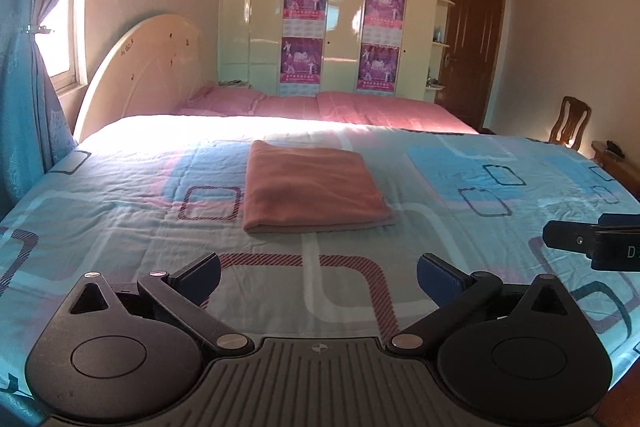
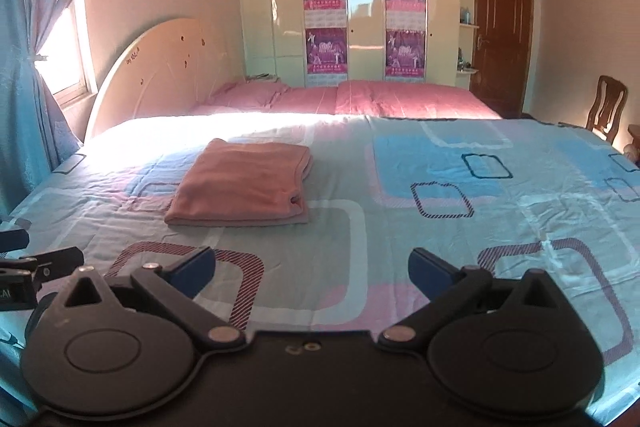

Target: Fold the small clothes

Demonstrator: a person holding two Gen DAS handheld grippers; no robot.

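Left wrist view, items listed from left to right. Blue curtain (image 1: 28,75), tied back at the window. Cream headboard (image 1: 144,67) behind it. My left hand-held gripper (image 1: 319,277): jaws spread wide, nothing between the blue pads, hovering over the near edge of the bed. Pink cloth (image 1: 310,189): folded into a neat rectangle, lying flat on the patterned bedsheet (image 1: 460,195) ahead of the jaws and well apart from them. Pink bedding (image 1: 360,107) along the far side, with the cream wardrobe (image 1: 344,19) and its four purple posters beyond. Brown door (image 1: 472,47). Wooden chair (image 1: 570,121). At the right edge, part of my right hand-held gripper (image 1: 592,243).

Right wrist view, same order. Part of my left hand-held gripper at the left edge (image 2: 24,267). Pink cloth (image 2: 244,183), folded, left of centre on the bedsheet (image 2: 440,187), its layered edges facing right. My right hand-held gripper (image 2: 312,269): jaws wide apart, holding nothing, near the bed's front edge and clear of the cloth.
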